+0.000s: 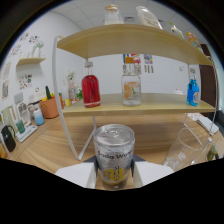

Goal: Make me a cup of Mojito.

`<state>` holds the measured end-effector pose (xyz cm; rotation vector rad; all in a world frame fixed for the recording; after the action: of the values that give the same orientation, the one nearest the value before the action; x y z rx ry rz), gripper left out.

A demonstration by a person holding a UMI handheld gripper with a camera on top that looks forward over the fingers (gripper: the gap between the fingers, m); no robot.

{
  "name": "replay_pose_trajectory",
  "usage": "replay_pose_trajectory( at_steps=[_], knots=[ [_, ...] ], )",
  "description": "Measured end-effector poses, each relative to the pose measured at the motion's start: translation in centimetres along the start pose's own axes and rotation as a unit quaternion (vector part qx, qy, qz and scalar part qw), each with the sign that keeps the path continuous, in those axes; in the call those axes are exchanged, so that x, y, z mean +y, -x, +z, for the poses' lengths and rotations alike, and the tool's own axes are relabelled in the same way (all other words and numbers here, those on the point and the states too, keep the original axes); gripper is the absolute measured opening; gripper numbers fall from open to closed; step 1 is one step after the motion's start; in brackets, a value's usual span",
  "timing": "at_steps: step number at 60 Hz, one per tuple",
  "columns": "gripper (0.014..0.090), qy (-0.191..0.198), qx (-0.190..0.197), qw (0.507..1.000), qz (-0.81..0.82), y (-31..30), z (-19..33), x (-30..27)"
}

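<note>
Gripper view: a silver can [114, 156] labelled as soda water stands upright between the two white fingers [75, 175] of the claw [114, 176]. The fingers sit tight against the can's sides, so the claw appears closed on it; whether the can is lifted or resting on the table [50, 150] cannot be told. Just beside the can, toward the right, stands an empty clear glass [184, 149]. Beyond both, a wooden shelf [140, 107] carries a red bottle [91, 90], a clear bottle [131, 87] with an orange label and a blue bottle [193, 92]; more bottles stand on the top board.

The step in hand looks like adding soda water to the drink. The next move likely calls for carrying the can over the glass and tilting it steadily, provided its top is open, which is not clear here.
</note>
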<state>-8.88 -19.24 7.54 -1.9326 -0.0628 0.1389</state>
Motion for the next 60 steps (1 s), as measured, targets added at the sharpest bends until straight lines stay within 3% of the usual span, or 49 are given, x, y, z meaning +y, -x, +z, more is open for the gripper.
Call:
replay_pose_trajectory(
  at_steps=[19, 24, 28, 34, 46, 60],
  knots=[
    [0.0546, 0.004, 0.001, 1.0, -0.021, 0.4, -0.4, 0.6],
    [0.0677, 0.022, -0.003, 0.999, -0.023, 0.6, -0.7, 0.9],
    [0.0864, 0.031, -0.005, 0.999, -0.025, 0.9, -1.2, 0.6],
    [0.0856, 0.048, -0.009, 0.999, -0.02, 1.2, -2.6, -0.2],
    [0.0862, 0.054, 0.033, 0.998, 0.003, -0.3, -8.3, -3.6],
    [0.0858, 0.087, 0.05, 0.995, -0.018, -3.7, -14.8, -3.6]
  ],
)
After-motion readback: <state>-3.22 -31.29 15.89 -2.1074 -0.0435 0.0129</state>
